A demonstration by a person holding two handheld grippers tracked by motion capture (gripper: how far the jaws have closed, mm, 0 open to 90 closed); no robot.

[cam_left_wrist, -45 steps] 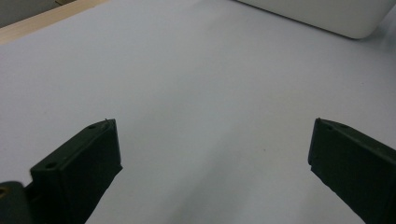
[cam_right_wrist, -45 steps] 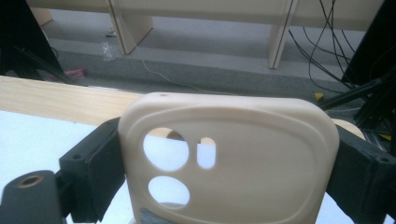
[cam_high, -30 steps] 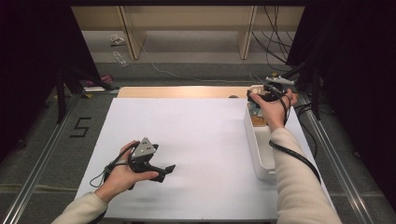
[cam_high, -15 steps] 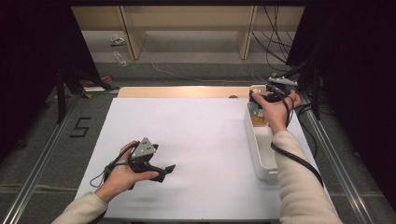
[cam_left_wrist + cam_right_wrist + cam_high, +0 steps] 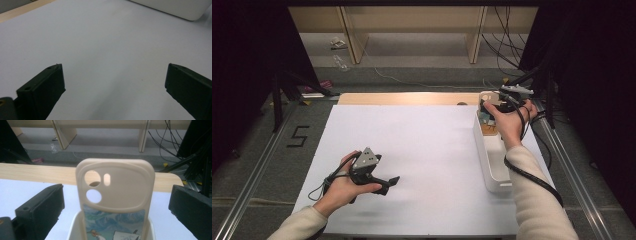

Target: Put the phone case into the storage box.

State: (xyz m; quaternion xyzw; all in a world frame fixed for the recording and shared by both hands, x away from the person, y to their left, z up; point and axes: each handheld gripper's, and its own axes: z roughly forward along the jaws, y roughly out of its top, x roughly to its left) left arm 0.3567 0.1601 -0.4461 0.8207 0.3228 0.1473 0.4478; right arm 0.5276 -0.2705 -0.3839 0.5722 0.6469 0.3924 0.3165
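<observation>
Phone case (image 5: 115, 197), cream with a picture low on it, stands upright in the far end of the white bin (image 5: 492, 165); the right gripper (image 5: 116, 202) is wide open around it, so closing looks next; the left gripper (image 5: 112, 90) hovers open and empty over the surface (image 5: 422, 145).

High view looks forward and down from above the person's side, taking in the whole white counter (image 5: 427, 150). Left gripper view skims low over that counter toward the white tray (image 5: 175, 8); right gripper view sits close behind the tray's far end, facing the wooden shelf legs (image 5: 65, 133) seen in the high view.
</observation>
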